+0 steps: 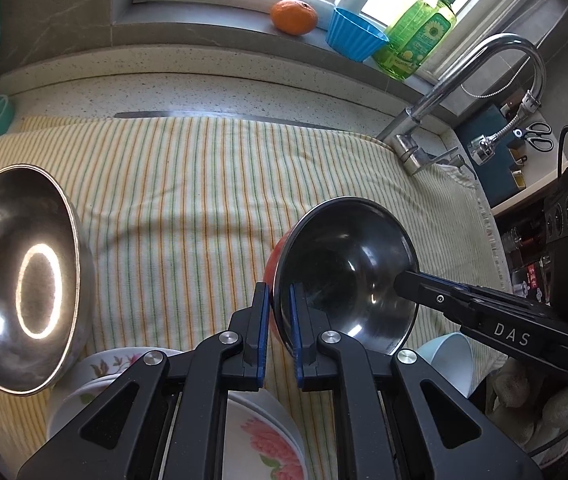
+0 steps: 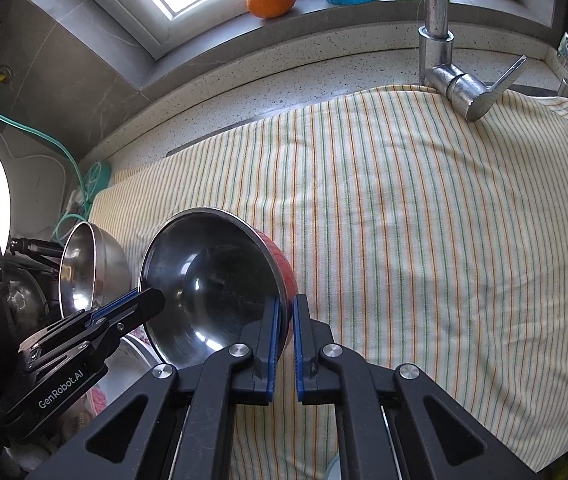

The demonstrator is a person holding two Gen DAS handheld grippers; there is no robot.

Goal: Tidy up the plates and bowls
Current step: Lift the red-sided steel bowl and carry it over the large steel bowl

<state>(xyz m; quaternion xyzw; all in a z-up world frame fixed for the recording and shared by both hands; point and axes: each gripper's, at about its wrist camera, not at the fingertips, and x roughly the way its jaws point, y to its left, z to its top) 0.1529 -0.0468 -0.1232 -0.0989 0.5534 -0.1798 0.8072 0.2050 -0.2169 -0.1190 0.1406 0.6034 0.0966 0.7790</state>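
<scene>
Left wrist | red-sided steel bowl point(image 1: 348, 272) empty (tilted) | left gripper point(image 1: 280, 320), right gripper point(image 1: 404, 280) clamp its rim

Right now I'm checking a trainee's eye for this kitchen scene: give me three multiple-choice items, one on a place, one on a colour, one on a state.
1. Where is the orange?
A. on the window sill
B. in the red-sided bowl
C. on the striped cloth

2. What colour is the cup beside the orange?
A. white
B. blue
C. black

3. How is the red-sided bowl held?
A. by neither tongs
B. by the left tongs only
C. by the left tongs and the right tongs, each on its rim

Answers: 1 A, it sits on the ledge under the window. 2 B, its fluted sides are blue. 3 C, both pairs pinch opposite rim edges.
</scene>
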